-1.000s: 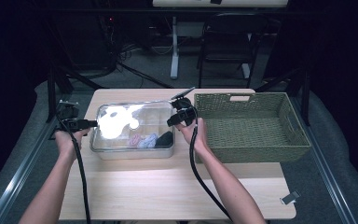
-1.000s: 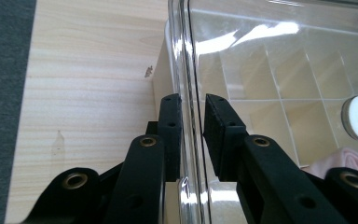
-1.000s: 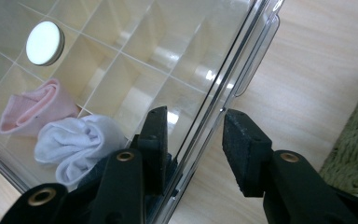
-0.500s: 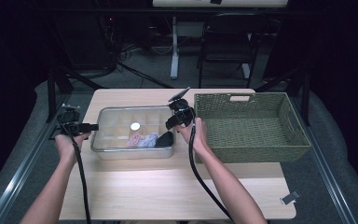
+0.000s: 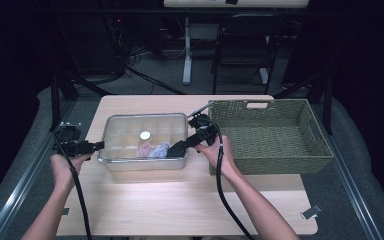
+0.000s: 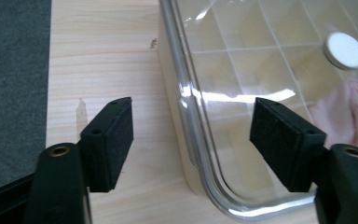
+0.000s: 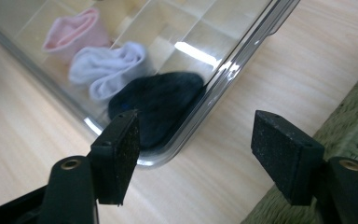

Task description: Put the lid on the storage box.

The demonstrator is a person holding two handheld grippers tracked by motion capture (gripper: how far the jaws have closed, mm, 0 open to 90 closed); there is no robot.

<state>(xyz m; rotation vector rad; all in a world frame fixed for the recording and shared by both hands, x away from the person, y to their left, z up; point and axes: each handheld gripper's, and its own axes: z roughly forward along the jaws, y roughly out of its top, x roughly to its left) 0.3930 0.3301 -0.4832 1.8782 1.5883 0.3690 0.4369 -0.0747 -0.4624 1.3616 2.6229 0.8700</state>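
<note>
Left claw, right claw: both agape, just opening

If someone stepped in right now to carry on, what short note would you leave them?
Left gripper: jaws just opened, straddling the clear box's left rim without pressing it.
Right gripper: jaws just opened, around the box's right corner, no grip.
The box stands on the table, lid on, beside the woven basket. Inside: pink, white and dark socks.
Done: box set down and let go.
Left: probably opening it and moving the socks; the basket looks empty.
</note>
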